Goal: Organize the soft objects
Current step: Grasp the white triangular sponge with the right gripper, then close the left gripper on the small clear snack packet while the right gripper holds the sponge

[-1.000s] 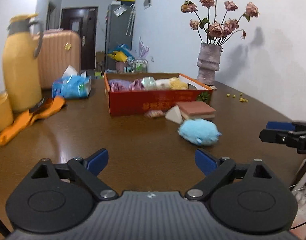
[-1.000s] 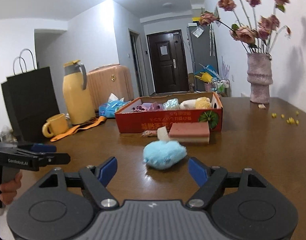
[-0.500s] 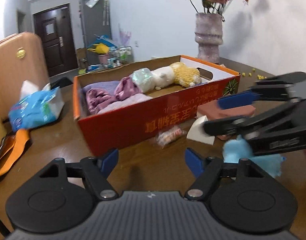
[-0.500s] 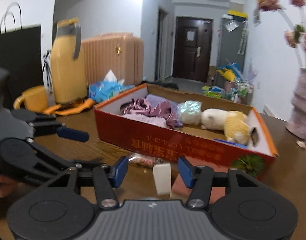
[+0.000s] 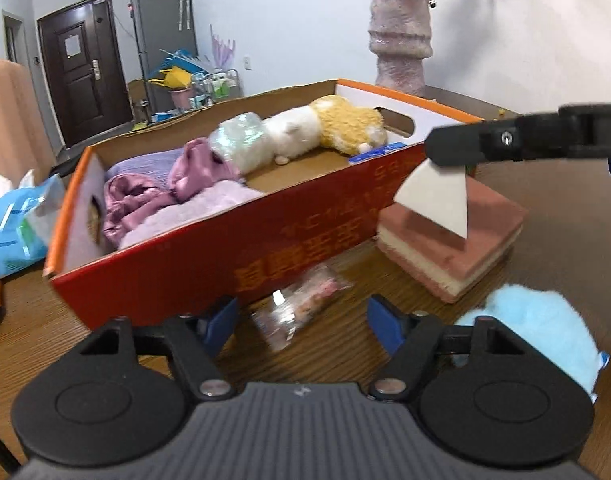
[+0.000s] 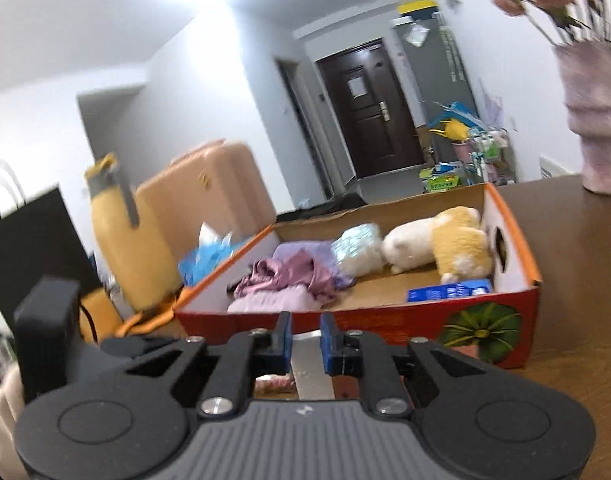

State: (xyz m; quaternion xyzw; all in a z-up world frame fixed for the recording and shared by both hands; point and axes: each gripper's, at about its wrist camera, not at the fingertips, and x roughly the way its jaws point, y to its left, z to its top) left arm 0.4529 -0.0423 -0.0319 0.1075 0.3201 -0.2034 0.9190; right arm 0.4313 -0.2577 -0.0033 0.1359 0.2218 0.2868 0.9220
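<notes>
Two grippers are working: the right gripper [image 6: 306, 344] is pinching the white sponge wedge [image 5: 435, 196]; the left gripper [image 5: 301, 320] is hovering agape over a wrapped packet [image 5: 301, 312]; a shallow pinch is risking a drop short of the red box [image 5: 209, 248].

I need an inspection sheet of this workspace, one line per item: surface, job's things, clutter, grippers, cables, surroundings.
Surface: brown wooden table, glossy.
Job's things: red cardboard box holding purple cloths and a white-and-yellow plush toy; pink layered sponge, fluffy blue toy and clear snack packet on the table beside it.
Clutter: blue tissue pack, yellow jug.
Grippers: left gripper open above the packet; right gripper shut on a white triangular sponge.
Cables: nothing seen.
Surroundings: pink vase, dark door, peach suitcase.
</notes>
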